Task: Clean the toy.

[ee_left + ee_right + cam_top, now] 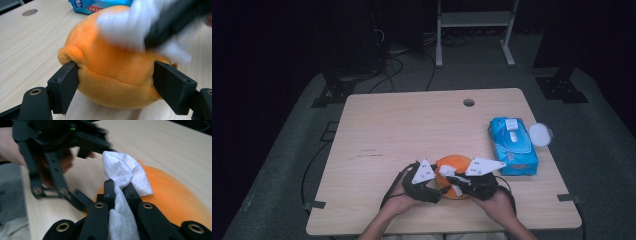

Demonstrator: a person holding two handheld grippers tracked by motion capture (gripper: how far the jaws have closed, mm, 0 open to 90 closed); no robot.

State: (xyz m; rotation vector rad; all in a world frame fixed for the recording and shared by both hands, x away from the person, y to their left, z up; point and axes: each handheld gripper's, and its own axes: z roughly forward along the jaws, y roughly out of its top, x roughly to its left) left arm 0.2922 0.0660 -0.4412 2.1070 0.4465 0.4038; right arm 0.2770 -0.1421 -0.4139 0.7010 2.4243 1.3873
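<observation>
The orange plush toy [453,172] sits on the wooden table [412,130] near its front edge, and everything else is placed from it. In the left gripper view the toy [110,72] is a round, soft ball with a stitched seam and a small nub at one side.

The left gripper [432,186] comes at the toy from the person's left. Its two black jaws stand on either side of the toy's lower half, each one right against the plush; whether they press into it or merely touch cannot be told.

The right gripper [459,182] reaches over the toy from the other side. Its jaws are closed tight on a white wipe [125,173], pinching it in the middle so that one crumpled end sticks out past the tips and lies on top of the toy [172,195], while the rest hangs back between the jaw arms.

To the right of the toy, a little farther back, lies a blue pack of wipes [513,145]. Just beyond the pack, at the table's right edge, is a round white lid [539,134].
</observation>
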